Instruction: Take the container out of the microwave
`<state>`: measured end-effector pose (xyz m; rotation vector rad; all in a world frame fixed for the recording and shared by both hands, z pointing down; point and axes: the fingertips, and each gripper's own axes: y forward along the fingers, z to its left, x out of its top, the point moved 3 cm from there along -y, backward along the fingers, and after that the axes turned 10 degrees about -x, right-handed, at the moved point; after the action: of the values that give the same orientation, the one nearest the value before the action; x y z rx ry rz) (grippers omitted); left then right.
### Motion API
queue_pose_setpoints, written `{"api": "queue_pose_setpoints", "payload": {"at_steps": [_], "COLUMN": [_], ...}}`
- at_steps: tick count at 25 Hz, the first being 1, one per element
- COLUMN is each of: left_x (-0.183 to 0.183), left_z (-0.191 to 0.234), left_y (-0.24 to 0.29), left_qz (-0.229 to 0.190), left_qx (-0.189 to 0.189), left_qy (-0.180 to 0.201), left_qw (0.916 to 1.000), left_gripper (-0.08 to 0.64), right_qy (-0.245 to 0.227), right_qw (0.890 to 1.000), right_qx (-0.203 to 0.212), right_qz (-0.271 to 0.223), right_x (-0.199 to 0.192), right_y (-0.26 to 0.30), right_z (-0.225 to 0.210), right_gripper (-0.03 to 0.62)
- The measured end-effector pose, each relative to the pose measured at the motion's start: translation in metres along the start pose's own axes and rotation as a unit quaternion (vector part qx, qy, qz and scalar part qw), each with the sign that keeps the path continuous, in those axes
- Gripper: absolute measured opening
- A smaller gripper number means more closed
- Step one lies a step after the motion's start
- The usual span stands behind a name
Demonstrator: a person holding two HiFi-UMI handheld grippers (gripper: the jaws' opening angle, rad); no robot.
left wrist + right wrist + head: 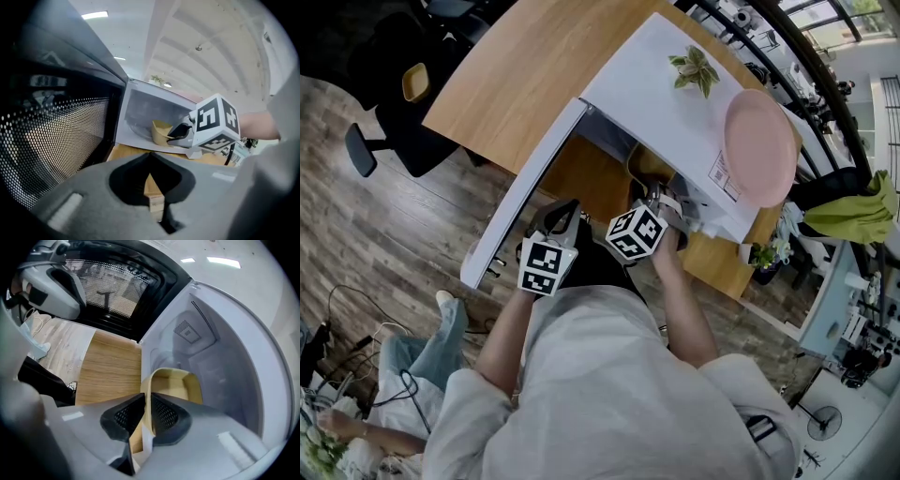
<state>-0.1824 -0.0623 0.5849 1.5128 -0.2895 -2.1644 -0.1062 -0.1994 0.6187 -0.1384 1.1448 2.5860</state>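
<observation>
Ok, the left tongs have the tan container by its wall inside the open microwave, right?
No, it is the right tongs, not the left, that have the tan container by its wall inside the open microwave. The right gripper view shows it.

Right gripper (146, 401): jaws clamped on near wall of tan open-topped paper container (174, 380). Container sits inside white microwave cavity (220, 362). Dark mesh-windowed door (117, 291) stands open over light wooden tabletop (110, 366).

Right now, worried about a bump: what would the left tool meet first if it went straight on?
Likely the lower front edge of the microwave, near the container; depth is unclear.
</observation>
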Motion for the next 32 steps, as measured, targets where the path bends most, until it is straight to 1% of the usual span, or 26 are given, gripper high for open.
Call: {"api": "queue_pose_setpoints", "payload": {"at_steps": [18, 23, 32], "left_x": [0.003, 0.002, 0.004], "left_z": [-0.011, -0.013, -0.020], "left_y": [-0.007, -0.016, -0.030], "left_qz": [-0.006, -0.007, -0.018], "left_qx": [-0.018, -0.020, -0.026], "left_qy": [0.020, 0.026, 0.042], "left_qw": [0.9996, 0.9994, 0.9986], "left_gripper": [0.003, 0.003, 0.003], "right_qy": [0.032, 0.051, 0.104], "right_qw": [0.999, 0.998, 0.992], "right_qx": [-0.008, -0.012, -0.010], "right_qz": [-0.031, -0.042, -0.067], "right_x": [0.008, 0.012, 0.018], "right_y": [-0.027, -0.038, -0.062], "right_z": [0.005, 0.009, 0.017], "right_gripper": [0.038, 0.038, 0.038]}}
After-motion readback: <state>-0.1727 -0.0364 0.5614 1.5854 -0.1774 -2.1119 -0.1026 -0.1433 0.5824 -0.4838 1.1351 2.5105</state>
